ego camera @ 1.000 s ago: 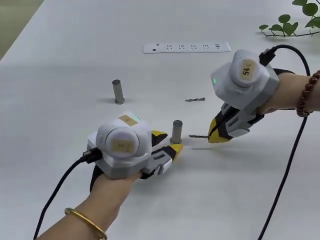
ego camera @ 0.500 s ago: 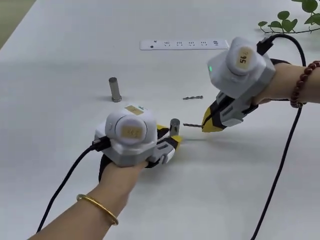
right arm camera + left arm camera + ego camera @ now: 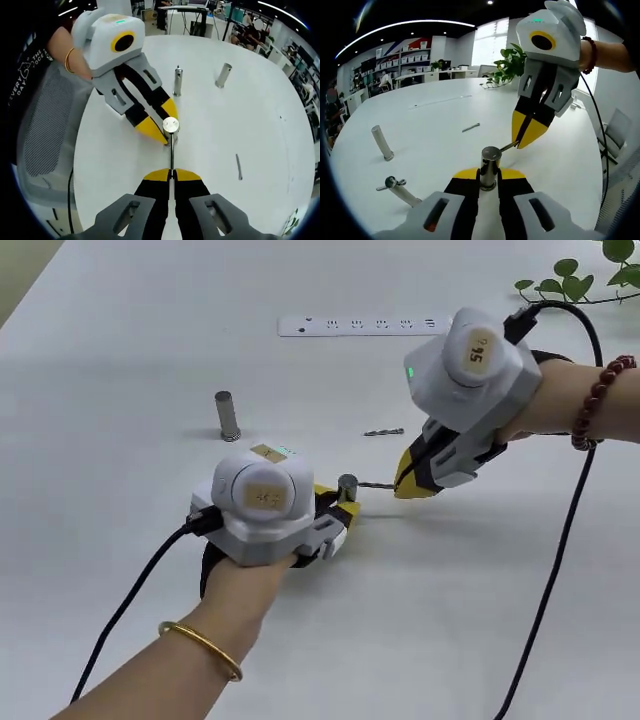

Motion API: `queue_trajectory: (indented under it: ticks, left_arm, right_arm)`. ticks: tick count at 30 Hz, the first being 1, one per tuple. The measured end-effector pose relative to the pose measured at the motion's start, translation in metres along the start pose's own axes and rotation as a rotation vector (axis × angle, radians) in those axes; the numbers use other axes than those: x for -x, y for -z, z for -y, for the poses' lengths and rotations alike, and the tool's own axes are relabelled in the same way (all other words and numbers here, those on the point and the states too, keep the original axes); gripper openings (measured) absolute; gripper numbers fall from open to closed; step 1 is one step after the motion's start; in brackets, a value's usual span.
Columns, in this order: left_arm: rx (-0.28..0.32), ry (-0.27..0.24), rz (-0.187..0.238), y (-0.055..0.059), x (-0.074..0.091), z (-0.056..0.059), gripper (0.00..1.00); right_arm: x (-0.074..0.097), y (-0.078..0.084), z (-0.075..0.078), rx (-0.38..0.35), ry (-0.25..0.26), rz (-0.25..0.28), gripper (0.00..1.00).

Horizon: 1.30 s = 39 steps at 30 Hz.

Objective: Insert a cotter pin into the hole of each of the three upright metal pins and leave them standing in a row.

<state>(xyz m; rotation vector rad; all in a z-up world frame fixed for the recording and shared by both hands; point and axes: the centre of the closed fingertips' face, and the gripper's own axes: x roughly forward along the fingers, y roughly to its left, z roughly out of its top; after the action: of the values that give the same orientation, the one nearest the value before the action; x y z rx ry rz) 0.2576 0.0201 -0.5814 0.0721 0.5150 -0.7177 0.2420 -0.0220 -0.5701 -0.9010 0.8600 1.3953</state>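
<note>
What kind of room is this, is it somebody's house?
Probably not a house; it looks like an office or workshop. There is a big white worktable, wall shelves of storage bins, and a mesh office chair.

Head view above; gripper views oppose closely, sharing pin

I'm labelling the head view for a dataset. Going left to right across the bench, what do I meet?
free-standing metal pin → left gripper → clamped metal pin between its jaws → cotter pin → right gripper holding it. The power strip and the loose pin on the bench are left out because they overlap others.
</note>
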Motion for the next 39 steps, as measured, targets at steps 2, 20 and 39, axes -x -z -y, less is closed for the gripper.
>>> queue_trajectory:
  ticks: [2,20,39]
  left_arm:
    - [-0.016,-0.001,-0.001,0.000,0.000,0.000,0.10]
    - [-0.089,0.044,-0.015,0.001,-0.002,0.002,0.10]
    - [-0.107,0.056,-0.015,0.001,-0.003,0.005,0.10]
  right_arm:
    - [0.000,-0.001,-0.001,0.002,-0.005,0.006,0.00]
    - [-0.003,-0.005,0.008,0.062,-0.005,-0.005,0.00]
    - [-0.007,-0.016,0.010,0.096,-0.028,0.023,0.00]
